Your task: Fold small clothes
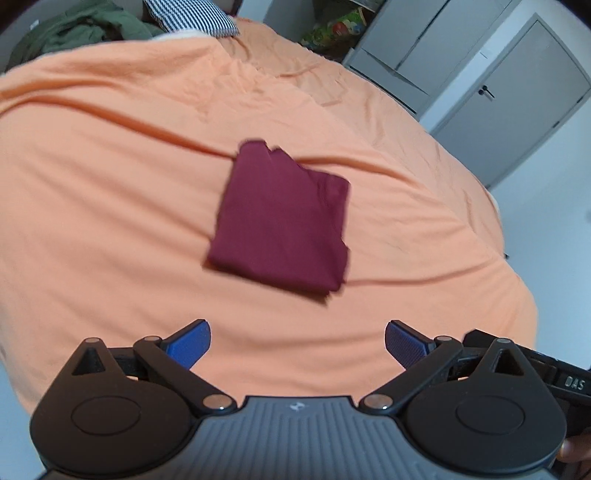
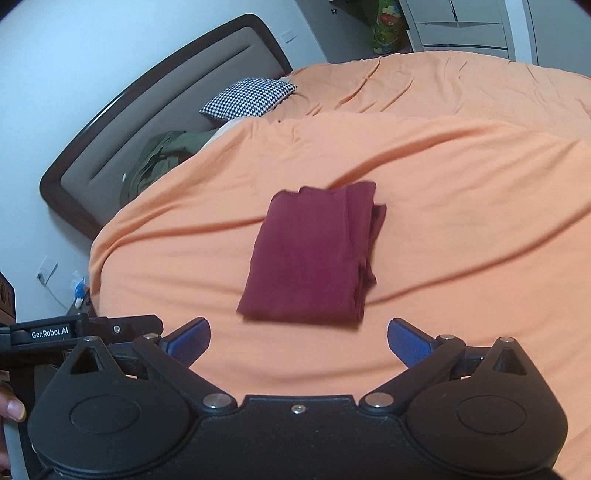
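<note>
Garment (image 1: 280, 218): maroon, folded square, flat on sheet (image 1: 110, 184), ahead of both tools. Left gripper (image 1: 297, 345): wide, empty. Right gripper (image 2: 298, 341): wide, empty. Advice: lift straight clear, avoid snagging layered edges

Both cameras ride just behind their own jaws and look forward and steeply down onto the orange bed (image 1: 110, 221), from above it and not close.

The left wrist view has the left gripper (image 1: 297, 345) along its bottom edge, faces across the bed toward the grey wardrobe doors (image 1: 517, 85) in the upper right, and catches the checked pillow (image 1: 192, 18) at the top.

The right wrist view, with the right gripper (image 2: 298, 345) along its bottom edge, faces more toward the headboard (image 2: 147, 110) in the upper left.

Both share the folded maroon garment (image 1: 280, 218) mid-frame, the pillow and the green clothing (image 1: 74, 33).
</note>
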